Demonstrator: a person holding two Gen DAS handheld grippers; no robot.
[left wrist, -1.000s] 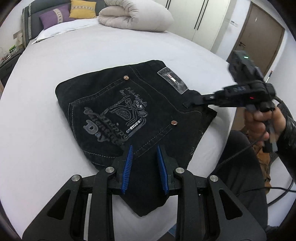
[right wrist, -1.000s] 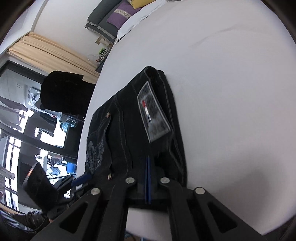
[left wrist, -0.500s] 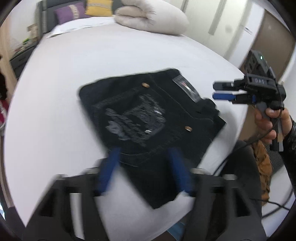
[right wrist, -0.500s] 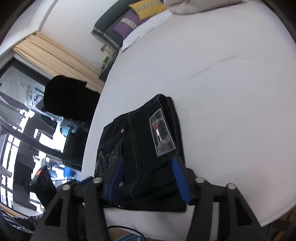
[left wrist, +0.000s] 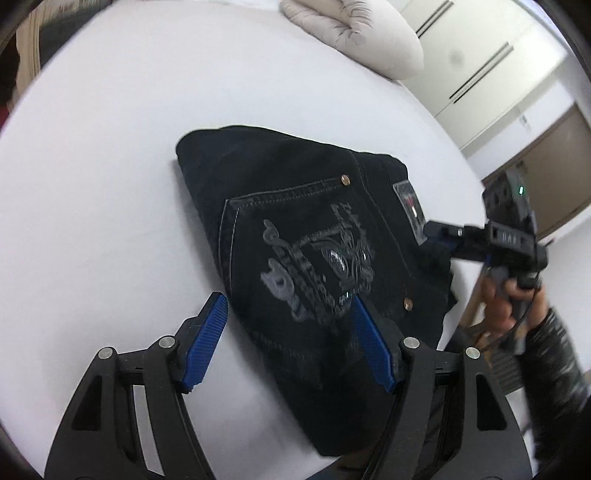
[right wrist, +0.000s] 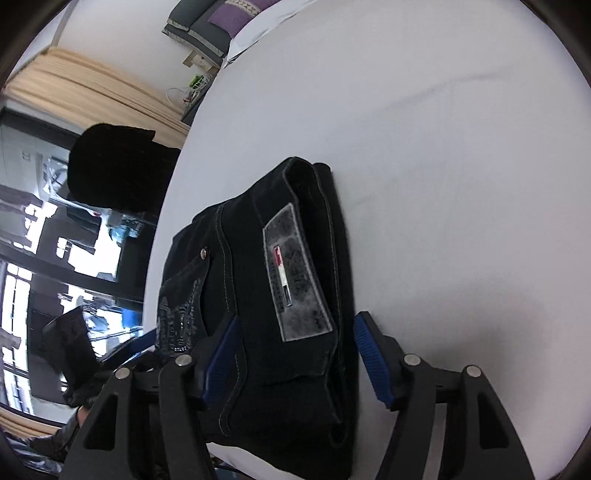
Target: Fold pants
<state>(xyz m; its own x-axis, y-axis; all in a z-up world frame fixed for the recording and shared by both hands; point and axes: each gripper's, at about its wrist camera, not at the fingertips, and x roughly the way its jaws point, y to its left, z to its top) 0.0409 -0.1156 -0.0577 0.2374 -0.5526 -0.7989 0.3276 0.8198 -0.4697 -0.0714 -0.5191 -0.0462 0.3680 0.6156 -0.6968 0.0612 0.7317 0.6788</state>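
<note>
Black jeans [left wrist: 295, 229] lie folded into a compact stack on the white bed [left wrist: 110, 147], the back pocket with grey embroidery facing up. My left gripper [left wrist: 287, 301] is open, its blue pads standing astride the stack's near edge without pressing it. At the waistband end my right gripper [left wrist: 439, 236] is held by a hand. In the right wrist view the jeans [right wrist: 243, 258] show their grey label patch [right wrist: 295, 273]. There the right gripper [right wrist: 296, 319] has its jaws opening, with the waistband between the pads and untouched. The left gripper [right wrist: 136, 343] shows at lower left.
A rolled beige duvet [left wrist: 354, 33] lies at the bed's far end, with wardrobe doors [left wrist: 480, 55] and a brown door [left wrist: 554, 155] behind. A purple pillow [right wrist: 236, 11], a beige curtain [right wrist: 92, 92] and a dark chair back [right wrist: 110, 170] stand off the bed's side.
Both grippers opened and let go of the jeans. The left one rolled and slid along the near edge; the right one backed away from the waistband.
</note>
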